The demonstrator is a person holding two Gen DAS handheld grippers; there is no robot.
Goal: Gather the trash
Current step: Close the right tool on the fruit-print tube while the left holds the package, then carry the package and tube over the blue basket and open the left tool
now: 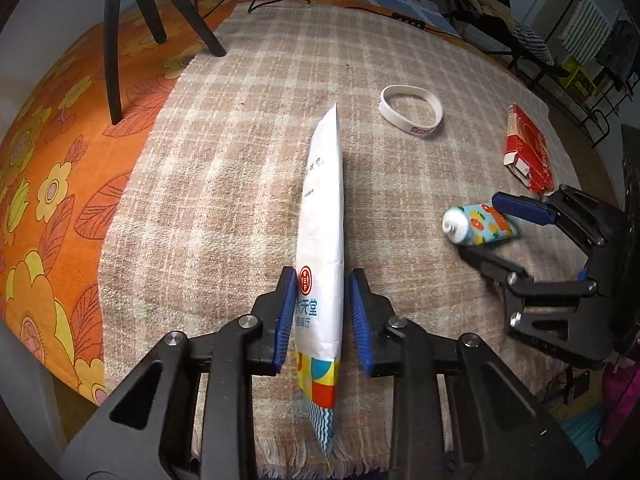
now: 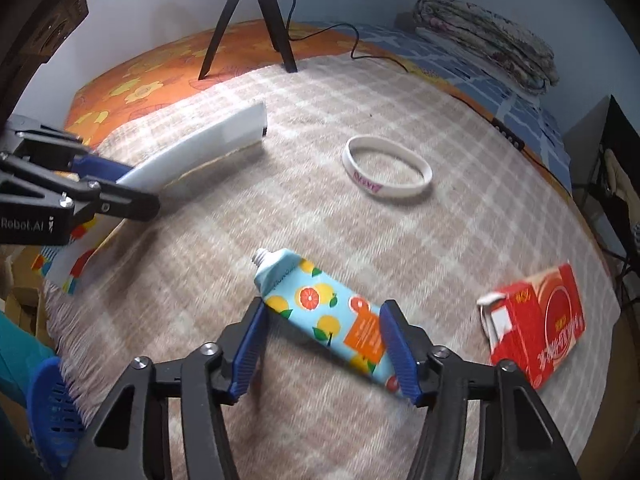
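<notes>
Barely started: your left gripper (image 1: 322,316) has its jaws around the packet (image 1: 323,216), right pad not touching. Your right gripper (image 2: 324,344) straddles the tube (image 2: 324,312), jaws spread. Ring (image 2: 386,170) and box (image 2: 538,320) lie untouched on the bed (image 2: 240,240).

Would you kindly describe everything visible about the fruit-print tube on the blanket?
The tube is light blue, printed with oranges and lemons and an orange label. It looks like soft plastic. Its cap is off, showing a bare threaded white nozzle. It lies flat on the plaid blanket, nozzle pointing away from the camera, crimped end nearest. The right hand-held gripper straddles its lower half, with the blue pads beside it; contact is unclear.
</notes>
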